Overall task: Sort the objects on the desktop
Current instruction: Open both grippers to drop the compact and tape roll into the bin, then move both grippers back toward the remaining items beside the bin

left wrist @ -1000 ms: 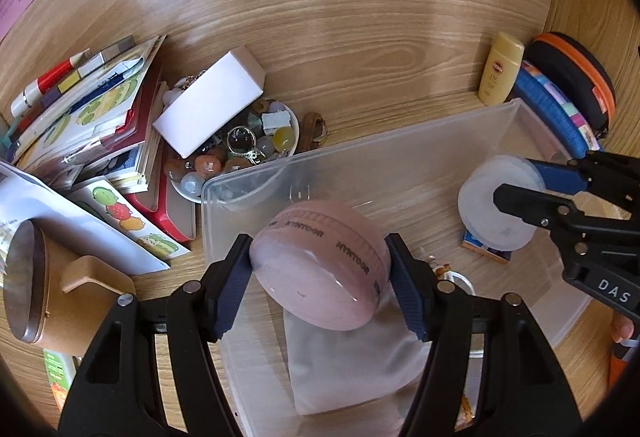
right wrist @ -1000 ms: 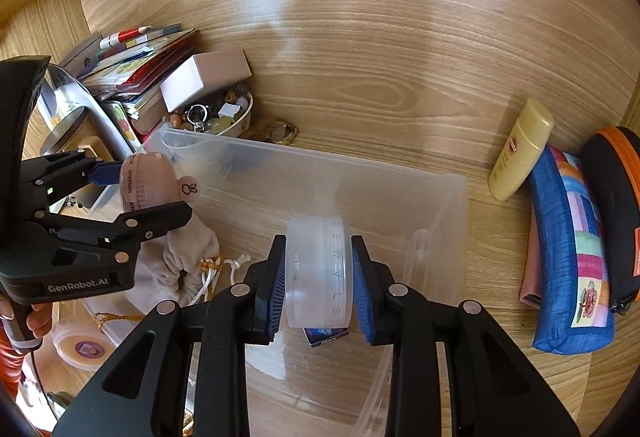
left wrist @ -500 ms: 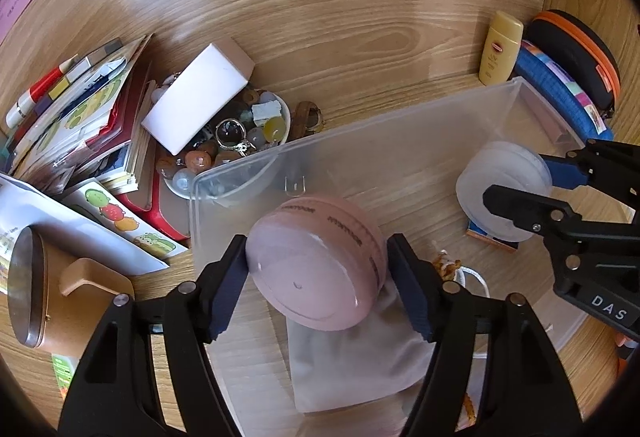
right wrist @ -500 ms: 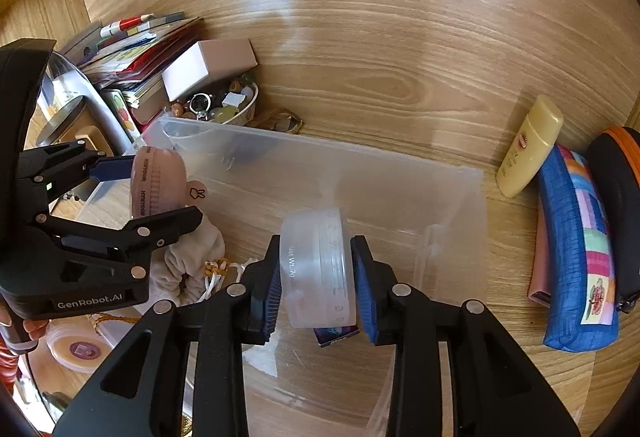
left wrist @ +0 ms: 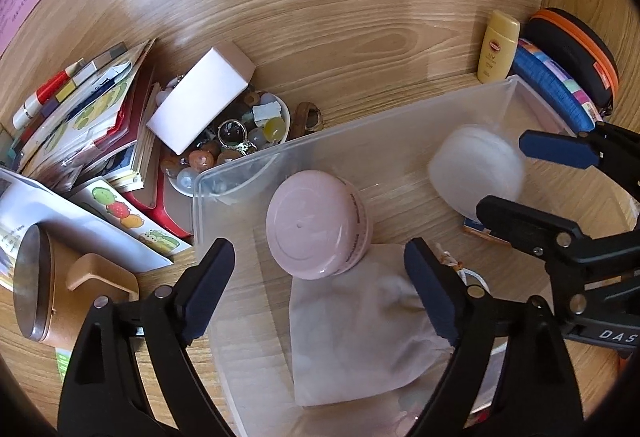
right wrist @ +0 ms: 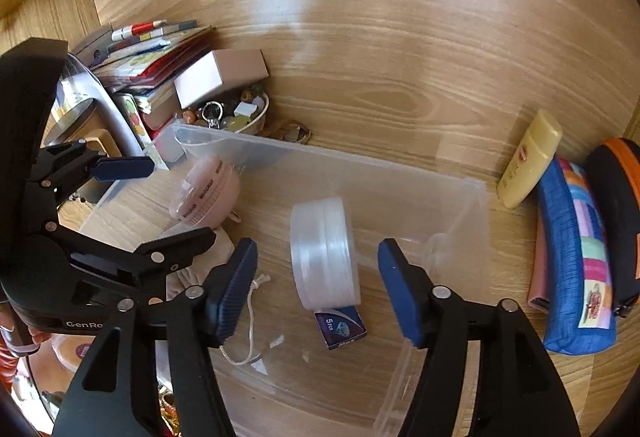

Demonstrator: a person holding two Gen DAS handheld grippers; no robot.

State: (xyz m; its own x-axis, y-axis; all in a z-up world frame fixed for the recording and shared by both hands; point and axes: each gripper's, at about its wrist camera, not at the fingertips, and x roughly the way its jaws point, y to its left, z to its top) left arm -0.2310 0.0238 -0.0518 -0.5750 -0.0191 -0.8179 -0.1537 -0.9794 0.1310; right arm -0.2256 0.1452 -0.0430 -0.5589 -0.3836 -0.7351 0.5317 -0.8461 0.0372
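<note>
A clear plastic bin [left wrist: 360,133] lies on the wooden desk. Inside it a pink round jar [left wrist: 316,225] rests tilted against a beige cloth pouch [left wrist: 360,325]. My left gripper [left wrist: 320,289] hangs just above, jaws opening, pads clear of the jar on both sides. In the right wrist view, a translucent white jar [right wrist: 324,253] stands on edge in the bin [right wrist: 320,153], leaning on a small blue box [right wrist: 340,325]. My right gripper [right wrist: 318,291] straddles it with opening jaws and gaps at both pads. The pink jar [right wrist: 204,193] and left gripper [right wrist: 152,203] show at left.
Left of the bin sit a bowl of beads and trinkets [left wrist: 224,153] with a white box [left wrist: 200,97] on it, stacked books [left wrist: 92,125] and a brown lidded container [left wrist: 48,269]. On the right stand a yellow bottle [right wrist: 528,157], a blue pencil case [right wrist: 576,257] and a black-orange case [left wrist: 572,57].
Both grippers have spread their jaws and let go. The pink jar dropped onto the pouch; the translucent jar dropped from the right pads into the bin.
</note>
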